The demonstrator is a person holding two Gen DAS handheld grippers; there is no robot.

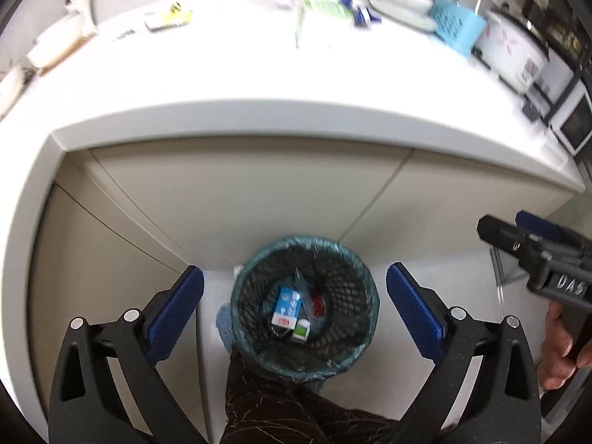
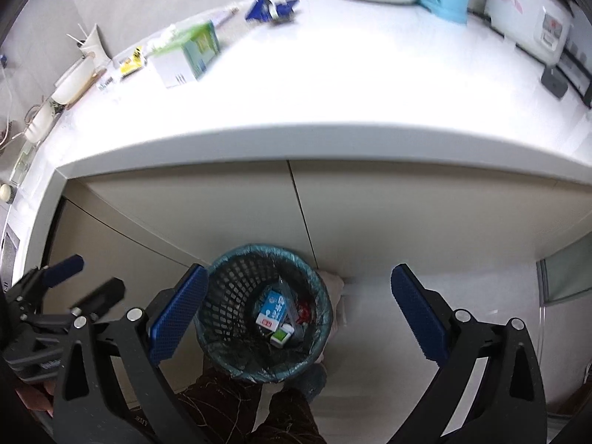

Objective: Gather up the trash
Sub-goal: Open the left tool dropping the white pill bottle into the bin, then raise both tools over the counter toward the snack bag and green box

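Note:
A black mesh bin [image 1: 347, 288] with a teal liner stands on the floor by the cabinet, also in the right wrist view as the bin [image 2: 229, 288]. Inside lie a blue-white carton [image 1: 286, 305], a small green-white box [image 1: 301, 329], a red wrapper [image 1: 318, 303] and clear plastic. My left gripper [image 1: 294, 273] hangs above the bin, open and empty. My right gripper [image 2: 299, 272] is beside it, open and empty too. On the counter remain a green-white box [image 2: 192, 51], a blue wrapper [image 2: 273, 7] and a yellow-black packet [image 2: 131, 63].
The white counter edge [image 1: 296, 114] juts out above the bin. At the back right stand a blue basket [image 1: 457, 26], plates, a rice cooker [image 1: 510, 48] and a microwave [image 1: 573, 122]. A person's leg in dark trousers [image 1: 266, 399] is next to the bin.

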